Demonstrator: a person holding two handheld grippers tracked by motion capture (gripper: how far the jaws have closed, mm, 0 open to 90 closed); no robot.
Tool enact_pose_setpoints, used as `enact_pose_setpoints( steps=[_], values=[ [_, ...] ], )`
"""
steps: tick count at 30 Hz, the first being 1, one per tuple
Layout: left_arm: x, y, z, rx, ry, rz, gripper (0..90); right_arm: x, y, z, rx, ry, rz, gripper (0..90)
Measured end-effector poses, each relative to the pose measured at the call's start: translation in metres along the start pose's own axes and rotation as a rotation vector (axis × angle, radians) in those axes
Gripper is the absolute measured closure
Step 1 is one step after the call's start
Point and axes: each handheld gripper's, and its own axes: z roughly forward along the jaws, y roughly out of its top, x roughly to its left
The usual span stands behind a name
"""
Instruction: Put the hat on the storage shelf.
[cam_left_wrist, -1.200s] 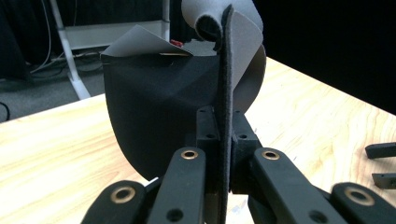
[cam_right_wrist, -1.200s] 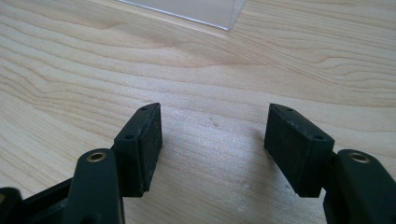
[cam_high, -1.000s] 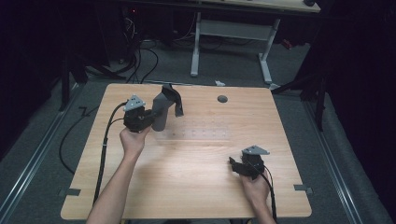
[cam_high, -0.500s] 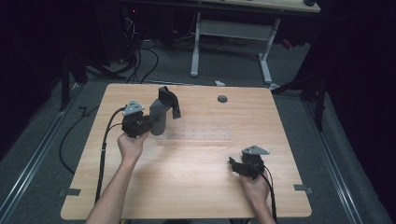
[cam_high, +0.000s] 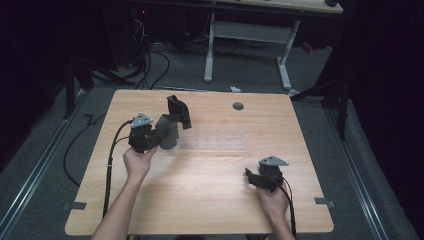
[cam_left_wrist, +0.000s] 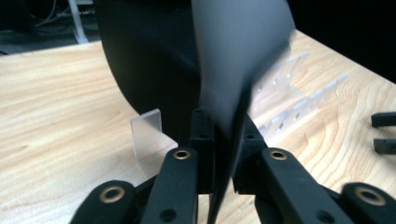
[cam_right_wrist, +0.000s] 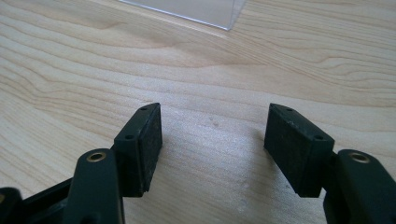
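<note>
At the counter's far left, the left gripper has its fingers clamped on a thin grey sheet bearing a black folded piece, held above the wood. Such a thin edge could slip. Near right, the right gripper rests, fingers apart.

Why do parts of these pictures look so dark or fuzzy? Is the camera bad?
High view: the lit wooden table stands out against a nearly black room. Left gripper view: the dark object clamped in the left gripper sits so close that it looks smeared. Right gripper view: the open right gripper and wood grain look crisp.
</note>
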Motion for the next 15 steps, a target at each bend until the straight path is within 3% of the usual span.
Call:
enact_pose_setpoints(
  steps=[7,12,15],
  values=[
    [0.004,-0.003,-0.003,0.023,0.022,0.003,65.2,0.0,0.0,0.0,0.0,0.0,0.0,37.2],
    [0.007,0.0,-0.009,0.001,0.026,-0.034,51.3,0.0,0.0,0.0,0.0,0.0,0.001,37.1],
    [0.006,0.0,-0.014,-0.007,0.024,-0.018,45.2,0.0,0.0,0.0,0.0,0.0,0.001,37.2]
  ],
)
